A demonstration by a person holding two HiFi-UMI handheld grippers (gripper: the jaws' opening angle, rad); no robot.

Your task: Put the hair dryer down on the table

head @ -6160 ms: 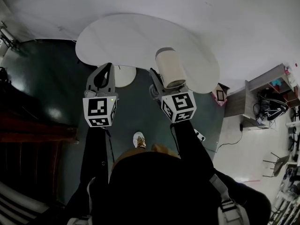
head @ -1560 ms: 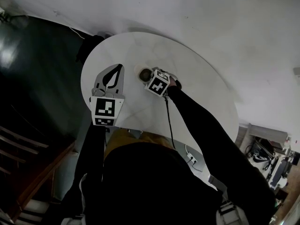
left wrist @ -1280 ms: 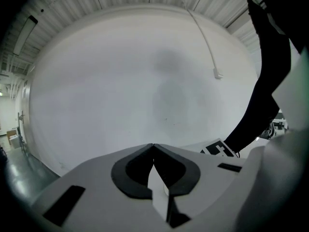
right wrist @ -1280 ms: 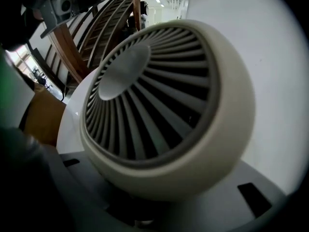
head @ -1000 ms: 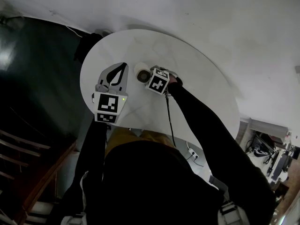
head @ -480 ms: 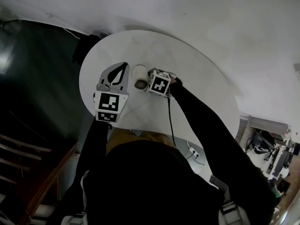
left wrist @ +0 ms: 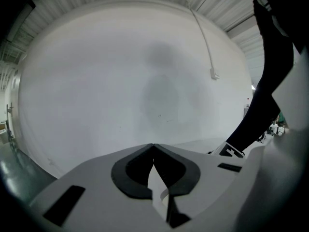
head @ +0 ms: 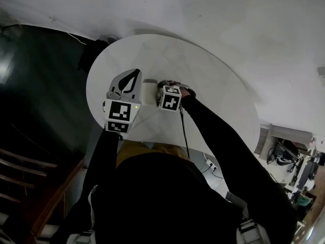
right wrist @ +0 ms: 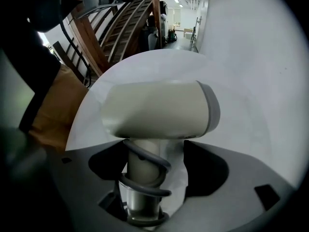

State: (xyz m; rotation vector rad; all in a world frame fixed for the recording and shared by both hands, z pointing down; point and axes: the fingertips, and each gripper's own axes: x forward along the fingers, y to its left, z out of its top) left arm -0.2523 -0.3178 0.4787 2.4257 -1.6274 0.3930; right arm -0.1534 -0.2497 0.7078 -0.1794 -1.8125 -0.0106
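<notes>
A cream hair dryer (head: 149, 91) lies on the round white table (head: 203, 75), between my two grippers. In the right gripper view its barrel (right wrist: 159, 109) lies crosswise, and its handle (right wrist: 140, 170), wrapped in a grey cord, stands between the jaws. My right gripper (right wrist: 154, 151) is opening; a gap shows on the handle's right side and the pads do not press it. In the head view the right gripper (head: 163, 91) sits just right of the dryer. My left gripper (head: 135, 73) hovers left of it, shut and empty, its tips (left wrist: 153, 144) touching.
A dark object (head: 91, 55) sits by the table's far left edge. Dark floor and a wooden staircase (head: 20, 172) lie to the left. A power strip (head: 209, 165) lies on the floor below the table, and cluttered shelves (head: 284, 141) stand at the right.
The hair dryer has tipped from nozzle-up to lying on the table, closer to the left gripper. The right gripper has come down with it. The left gripper has barely moved.
</notes>
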